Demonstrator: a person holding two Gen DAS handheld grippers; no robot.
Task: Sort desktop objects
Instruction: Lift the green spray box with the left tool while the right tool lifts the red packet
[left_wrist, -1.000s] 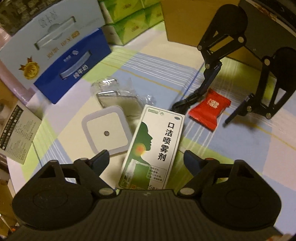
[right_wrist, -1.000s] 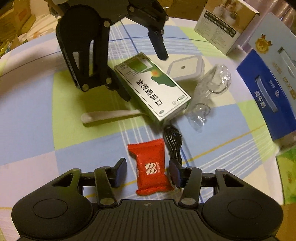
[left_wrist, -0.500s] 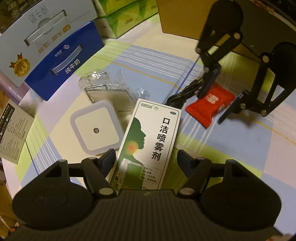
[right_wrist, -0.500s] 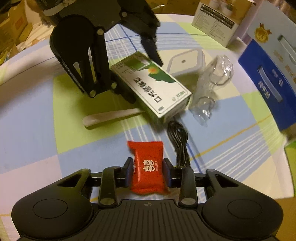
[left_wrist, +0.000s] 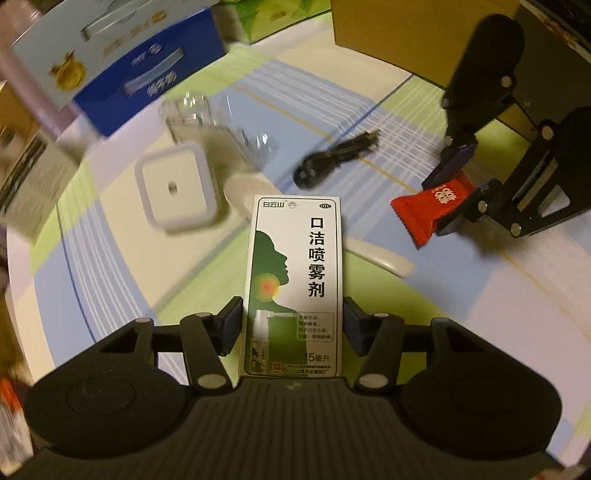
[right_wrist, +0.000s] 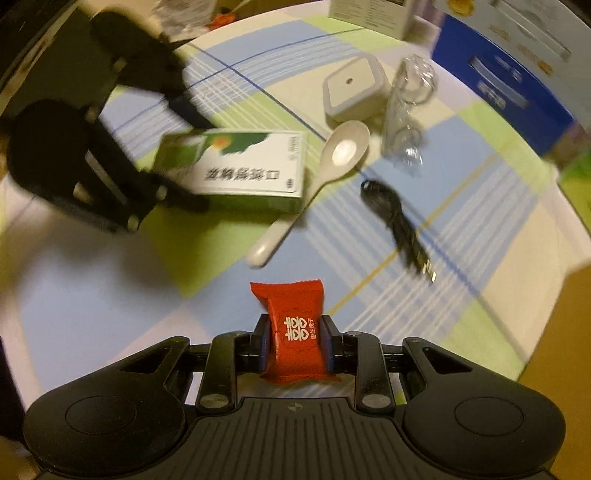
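Comparing with a second ago, both tools have gone from standing apart over their targets to being clamped on them. The left gripper (left_wrist: 291, 325) grips the green-and-white spray box (left_wrist: 295, 273) by its long sides near the bottom end; the right gripper (right_wrist: 295, 341) pinches the red candy packet (right_wrist: 293, 325) at mid-body. Both items appear raised off the checked tablecloth (right_wrist: 110, 302); background blur suggests both are moving. Judgement: two pick-ups are complete and carrying is the step in hand; no destination is evident.

From the left wrist, the box runs toward 12 o'clock, with the right tool and packet at 2 o'clock. The right wrist view alone shows the whole white spoon (right_wrist: 325, 173), bowl up, near the box at 12 o'clock; the left view shows only parts. The black cable (right_wrist: 399, 221) lies at 1 o'clock, the white square device (right_wrist: 351, 88) and clear plastic wrapping (right_wrist: 406, 107) beyond it.
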